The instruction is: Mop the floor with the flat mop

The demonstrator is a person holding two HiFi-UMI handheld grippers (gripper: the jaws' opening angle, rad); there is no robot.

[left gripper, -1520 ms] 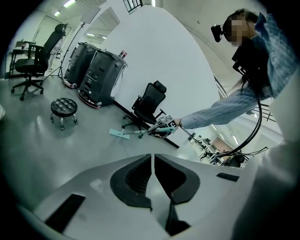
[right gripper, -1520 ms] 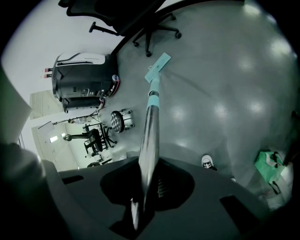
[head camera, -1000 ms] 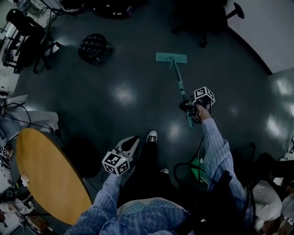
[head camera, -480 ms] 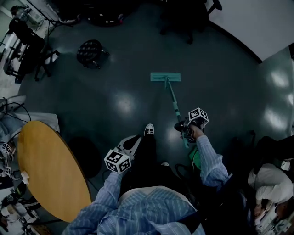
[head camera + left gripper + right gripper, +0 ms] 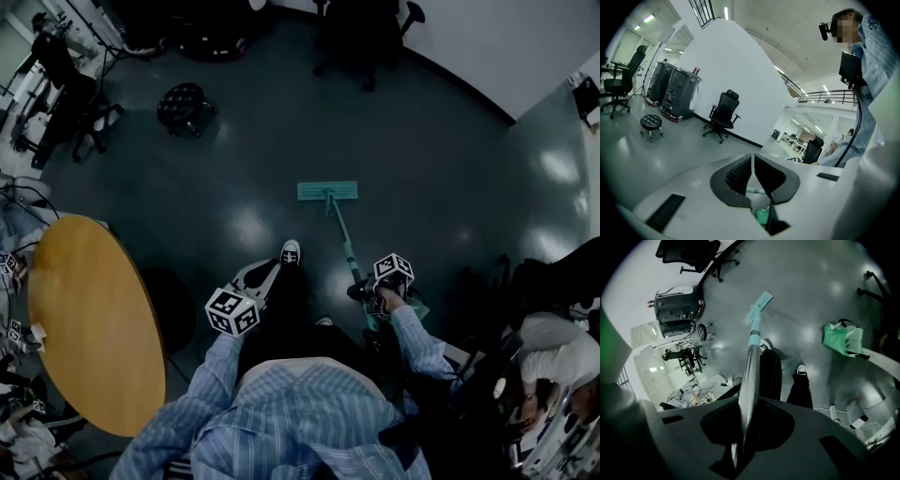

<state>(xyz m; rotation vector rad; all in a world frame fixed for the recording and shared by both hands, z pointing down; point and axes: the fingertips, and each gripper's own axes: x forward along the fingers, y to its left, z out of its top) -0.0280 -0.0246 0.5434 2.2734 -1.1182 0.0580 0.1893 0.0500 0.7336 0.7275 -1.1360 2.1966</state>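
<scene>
Dark, glossy floor [image 5: 234,141] fills the head view. I note an oval wooden table [image 5: 89,328] at the left and a round stool [image 5: 181,105] well beyond it. I record the flat mop [image 5: 340,236] ahead of the person's feet, its teal mop head [image 5: 327,191] lying flat on the floor, its handle slanting back to the right gripper [image 5: 361,292], which is clamped on it. The left gripper [image 5: 265,273] is clenched on nothing, held apart from the mop.
</scene>
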